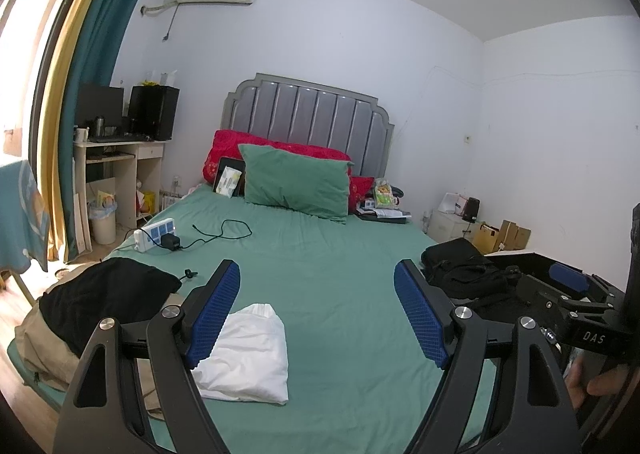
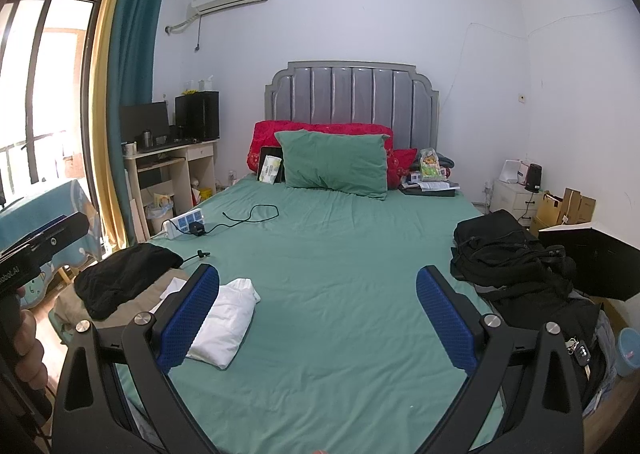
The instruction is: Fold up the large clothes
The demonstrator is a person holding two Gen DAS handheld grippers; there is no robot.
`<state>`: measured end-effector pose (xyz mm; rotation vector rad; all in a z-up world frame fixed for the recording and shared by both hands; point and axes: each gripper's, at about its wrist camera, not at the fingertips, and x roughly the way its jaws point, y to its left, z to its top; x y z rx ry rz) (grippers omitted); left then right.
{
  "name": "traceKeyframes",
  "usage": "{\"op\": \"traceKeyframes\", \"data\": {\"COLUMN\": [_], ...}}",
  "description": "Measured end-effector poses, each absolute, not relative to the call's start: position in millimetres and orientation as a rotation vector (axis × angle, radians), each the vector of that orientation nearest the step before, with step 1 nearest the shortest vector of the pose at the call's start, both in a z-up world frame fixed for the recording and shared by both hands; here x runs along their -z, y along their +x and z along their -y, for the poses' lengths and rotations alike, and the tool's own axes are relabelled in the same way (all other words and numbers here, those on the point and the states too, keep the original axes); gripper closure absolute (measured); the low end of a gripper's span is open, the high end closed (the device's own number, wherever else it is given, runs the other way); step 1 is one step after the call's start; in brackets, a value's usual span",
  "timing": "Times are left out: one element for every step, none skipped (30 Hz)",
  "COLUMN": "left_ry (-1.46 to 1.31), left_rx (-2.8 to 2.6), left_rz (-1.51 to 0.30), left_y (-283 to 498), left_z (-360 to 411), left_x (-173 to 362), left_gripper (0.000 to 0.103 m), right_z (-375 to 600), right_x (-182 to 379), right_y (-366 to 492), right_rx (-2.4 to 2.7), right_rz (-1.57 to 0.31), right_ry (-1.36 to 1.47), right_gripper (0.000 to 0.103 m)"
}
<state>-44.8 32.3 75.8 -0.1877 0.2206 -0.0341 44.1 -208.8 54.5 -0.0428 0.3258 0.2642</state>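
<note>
White garment [image 1: 248, 354], folded into a small bundle, lies on the green bed [image 1: 340, 294] near its left edge, toward the foot. Dark clothes [image 1: 108, 294] are heaped at the left edge beside it. A black backpack [image 2: 504, 254] sits at the right edge. Both grippers, left gripper [image 1: 318, 314] and right gripper [image 2: 318, 318], hover above the bed with fingers wide, holding nothing.

Left tongs [image 1: 317, 308] agape, right tongs [image 2: 318, 312] agape
</note>
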Motion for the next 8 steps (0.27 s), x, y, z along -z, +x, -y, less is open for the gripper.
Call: {"op": "traceKeyframes", "data": {"left_ry": [-0.187, -0.189, -0.189, -0.189, -0.188, -0.188, -0.187, -0.187], "left_rx": [0.034, 0.035, 0.035, 0.036, 0.038, 0.039, 0.037, 0.037], "left_rz": [-0.221, -0.222, -0.224, -0.223, -0.223, -0.223, -0.224, -0.224], "left_y": [-45.2, -44.4, -44.8, -45.0, -44.9, -45.4, -46.0, -45.3], "left_z": [-32.7, -32.0, -32.8, -32.6, -32.6, -33.2, -34.0, -34.2], "left_x": [-75.3, -76.0, -75.3, -75.5, -74.8, -74.1, -73.3, -72.6], "left_gripper": [0.021, 0.021, 0.021, 0.021, 0.021, 0.021, 0.021, 0.021], "right_z": [208.7, 208.9, 209.0, 209.0, 208.5, 208.5, 207.5, 207.4], "right_x": [-54.5, -54.5, -54.5, -54.5, -54.0, -53.8, -52.4, -52.0], "right_y": [44.5, 43.7, 44.3, 44.3, 44.6, 44.0, 44.1, 43.8], "right_rx": [-0.265, -0.265, -0.265, -0.265, -0.264, -0.264, -0.263, -0.263], "right_rz": [-0.325, -0.326, -0.326, -0.327, -0.329, -0.33, -0.332, -0.335], "right_ry": [-0.042, -0.042, -0.042, -0.043, -0.043, -0.043, -0.043, -0.043], "right_gripper": [0.005, 0.005, 0.005, 0.005, 0.005, 0.005, 0.005, 0.005]}}
